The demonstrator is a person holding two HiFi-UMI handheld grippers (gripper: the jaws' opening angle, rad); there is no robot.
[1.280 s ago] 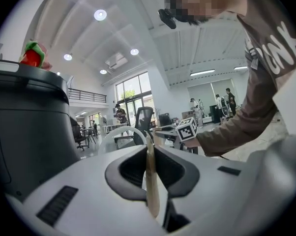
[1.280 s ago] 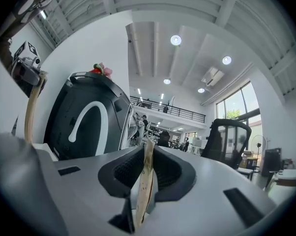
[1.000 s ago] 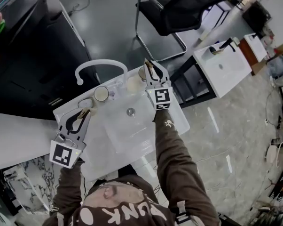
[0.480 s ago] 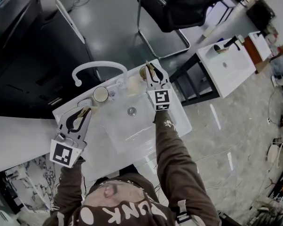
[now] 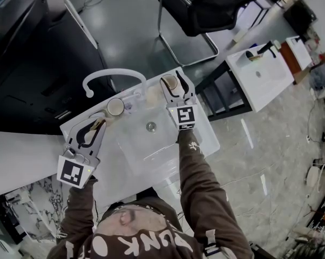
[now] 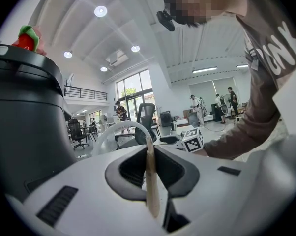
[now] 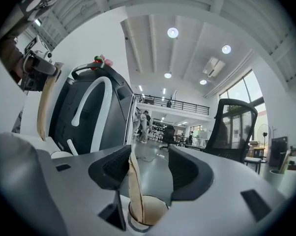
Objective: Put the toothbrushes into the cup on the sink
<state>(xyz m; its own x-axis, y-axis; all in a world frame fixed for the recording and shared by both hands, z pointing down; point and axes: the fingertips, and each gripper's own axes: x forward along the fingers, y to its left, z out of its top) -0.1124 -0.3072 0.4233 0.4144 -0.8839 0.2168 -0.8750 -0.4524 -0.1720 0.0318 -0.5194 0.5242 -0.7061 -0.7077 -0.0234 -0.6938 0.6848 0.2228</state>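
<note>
A white sink (image 5: 135, 161) carries a tan cup (image 5: 169, 83) at its back right corner. My right gripper (image 5: 172, 82) hovers over that cup, its jaws opening. A beige toothbrush (image 7: 133, 191) stands in the cup (image 7: 150, 214), leaning by the left jaw with a clear gap to the right one. My left gripper (image 5: 98, 124) is over the sink's left rim, shut on a second beige toothbrush (image 6: 151, 181), which sticks up between the jaws. From the right gripper view, the left gripper (image 7: 38, 69) and its toothbrush (image 7: 44, 107) show at upper left.
A curved white faucet (image 5: 113, 75) arches behind the basin, and a second cup (image 5: 115, 107) stands at the back left. The drain (image 5: 150, 127) lies mid-basin. A black chair (image 5: 216, 9) and another white sink unit (image 5: 257, 72) stand beyond.
The right gripper's jaws have spread apart over the back right cup, letting go of the toothbrush that now stands in it. The left gripper has shifted slightly toward the faucet.
</note>
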